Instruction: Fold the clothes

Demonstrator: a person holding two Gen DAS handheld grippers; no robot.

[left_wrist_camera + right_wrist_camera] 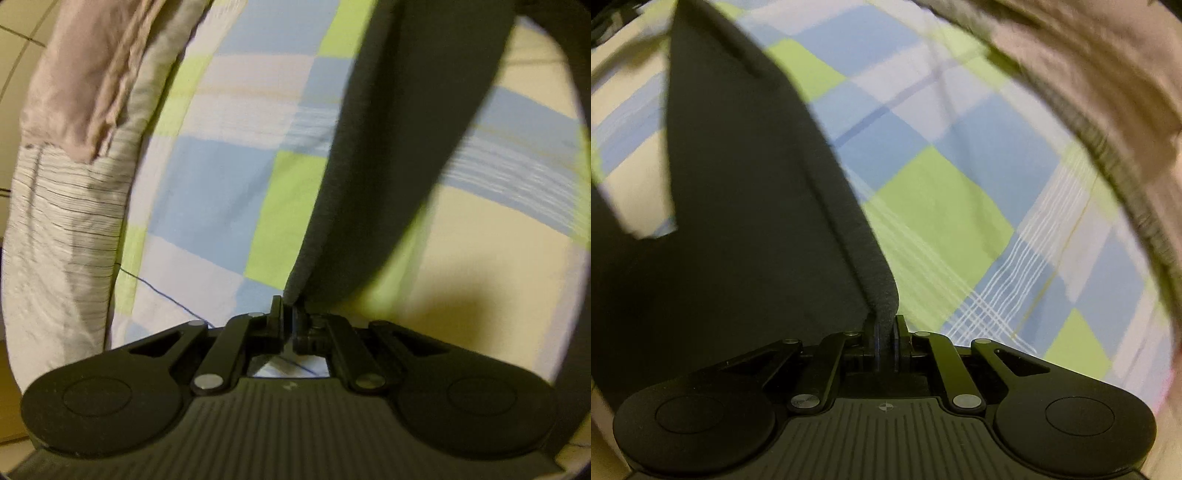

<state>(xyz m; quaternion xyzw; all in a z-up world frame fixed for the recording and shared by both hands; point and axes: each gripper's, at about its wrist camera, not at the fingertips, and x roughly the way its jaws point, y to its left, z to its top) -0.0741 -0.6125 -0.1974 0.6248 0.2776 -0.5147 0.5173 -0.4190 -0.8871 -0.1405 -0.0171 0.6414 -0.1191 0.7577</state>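
The left gripper (287,314) pinches one edge of the dark garment (388,147), and the right gripper (885,328) pinches another edge, so the cloth hangs over the checked bed sheet (221,177). Each pinch is thin and the frames are blurred. An edge may slip out, or the cloth may land near the bed's edge on the crumpled bedding (66,221).

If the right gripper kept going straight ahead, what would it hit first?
The right gripper is shut on the dark garment, which it carries along; beyond it, probably the checked bedsheet, though depth is unclear.
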